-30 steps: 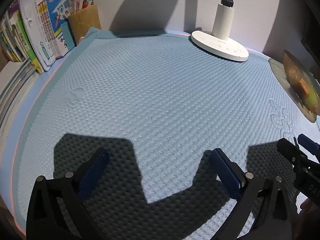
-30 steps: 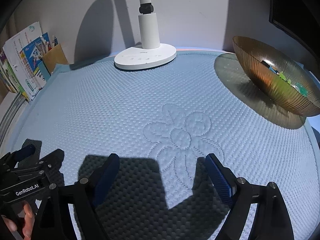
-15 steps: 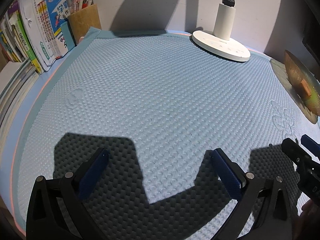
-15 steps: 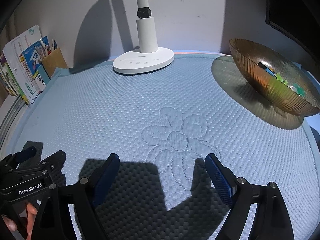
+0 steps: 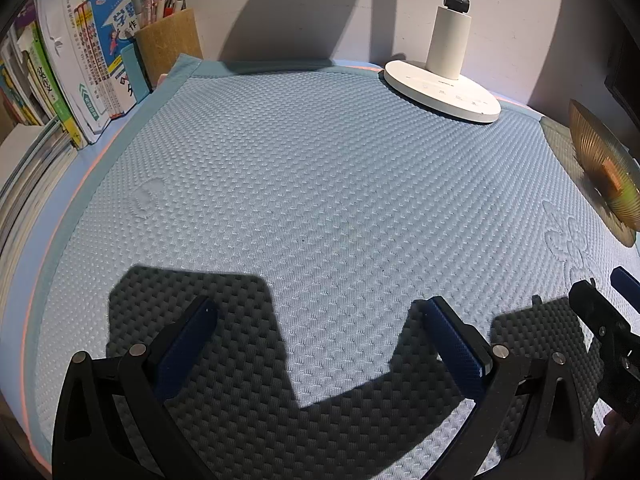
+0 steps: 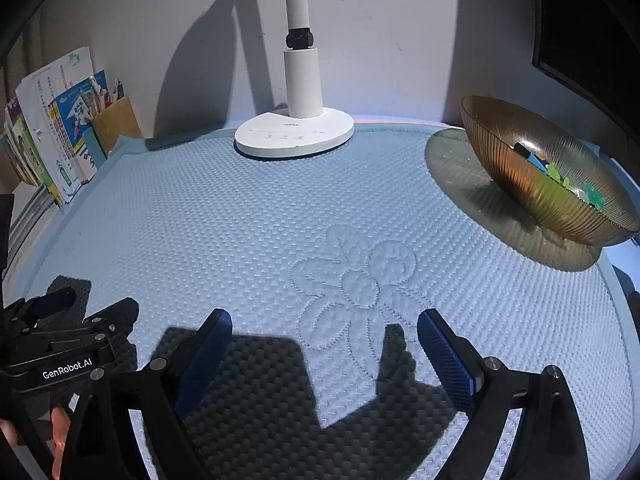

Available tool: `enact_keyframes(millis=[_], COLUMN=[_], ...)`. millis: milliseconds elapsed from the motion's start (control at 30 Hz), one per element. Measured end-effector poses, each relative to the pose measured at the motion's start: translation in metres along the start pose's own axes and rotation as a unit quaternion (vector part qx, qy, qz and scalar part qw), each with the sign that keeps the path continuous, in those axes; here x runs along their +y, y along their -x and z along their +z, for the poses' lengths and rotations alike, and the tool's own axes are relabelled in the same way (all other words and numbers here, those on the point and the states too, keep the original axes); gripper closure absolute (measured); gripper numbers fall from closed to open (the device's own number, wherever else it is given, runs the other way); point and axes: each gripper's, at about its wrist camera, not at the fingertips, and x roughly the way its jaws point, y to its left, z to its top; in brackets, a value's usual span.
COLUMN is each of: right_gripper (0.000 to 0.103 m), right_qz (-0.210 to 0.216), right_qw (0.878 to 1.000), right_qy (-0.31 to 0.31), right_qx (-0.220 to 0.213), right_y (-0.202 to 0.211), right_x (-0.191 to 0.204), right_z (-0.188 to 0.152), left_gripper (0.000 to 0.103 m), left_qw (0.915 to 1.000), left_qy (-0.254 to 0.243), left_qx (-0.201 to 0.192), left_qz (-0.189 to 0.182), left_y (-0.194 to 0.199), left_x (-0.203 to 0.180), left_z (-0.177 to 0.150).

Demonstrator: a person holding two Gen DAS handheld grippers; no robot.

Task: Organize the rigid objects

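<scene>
Both tools hung over the bare blue mat (image 6: 248, 216) on the desk: the left tool (image 5: 316, 328) stood wide apart and empty, and the right tool (image 6: 324, 336) was opening with nothing between its pads. The small items (image 6: 556, 172) already lay in the amber bowl (image 6: 516, 168) at the right, beside the lamp (image 6: 296, 136). With no loose item in view, the sound move seemed to be keeping both tools clear of the bowl's rim.

Pale blue quilted cloth mat (image 6: 240, 216), matt, bumpy dimpled weave; amber ribbed translucent bowl (image 6: 532, 176), glossy, glass or plastic, cannot tell which; white round lamp base (image 6: 294, 136), smooth plastic-looking; tan cork-like pen holder (image 5: 170, 46), rough; glossy paper books (image 5: 76, 60).
</scene>
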Motion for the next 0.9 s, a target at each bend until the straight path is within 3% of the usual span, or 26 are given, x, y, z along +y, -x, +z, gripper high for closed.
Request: enact_keyframes(millis=[267,400,900], right_gripper=[0.007,0.007,0.007], right_qz=[0.006,0.007,0.015], right_qw=[1.0,1.0,0.999], right_qy=[-0.006,-0.003,-0.007], right_qx=[0.011,0.014,0.032], right_y=[-0.004,-0.005,-0.012], right_x=[-0.001,0.0,-0.004], right_z=[0.001,0.001,0.002], left_gripper=[0.0,0.0,0.0], left_qw=[0.9999,0.9991,0.9989], left_qy=[-0.01,-0.034,-0.037], left_qx=[0.001,-0.004,-0.009], left_qz=[-0.004,-0.025,-0.028], left_y=[0.001,0.002,0.002], left_x=[-0.001,0.002,0.002], left_z=[-0.001,-0.003,-0.003])
